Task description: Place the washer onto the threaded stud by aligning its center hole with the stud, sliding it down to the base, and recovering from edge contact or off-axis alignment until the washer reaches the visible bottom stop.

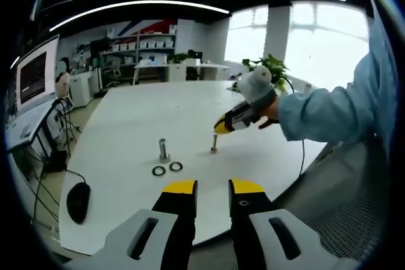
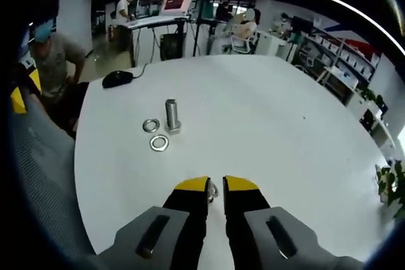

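A wide white bench [image 1: 190,112] carries everything. In the left gripper view a person's blue sleeve [image 1: 335,109] reaches in from the right, the hand holding the right gripper [image 1: 219,128] tipped down over a small upright stud [image 1: 214,143] on the bench. At the bench's near left edge lies a black mouse [image 1: 78,202] with its cable trailing off. The left gripper [image 1: 213,186] hangs back from the work, its yellow-tipped jaws apart with nothing between them.

Left of the small stud and apart from it stands a thicker bolt [image 1: 163,149], upright on its head. Two loose washers [image 1: 167,169] lie flat just in front of it, side by side and close together.

In the right gripper view, that gripper's [image 2: 216,184] jaws stand close together on a small ring-shaped metal piece, seemingly a washer [image 2: 213,190], at the tips; how firmly it is pinched cannot be told. Beyond, the bolt [image 2: 171,116] stands with the two washers [image 2: 155,134] lying flat beside it, and the mouse [image 2: 117,78] sits near the far edge.
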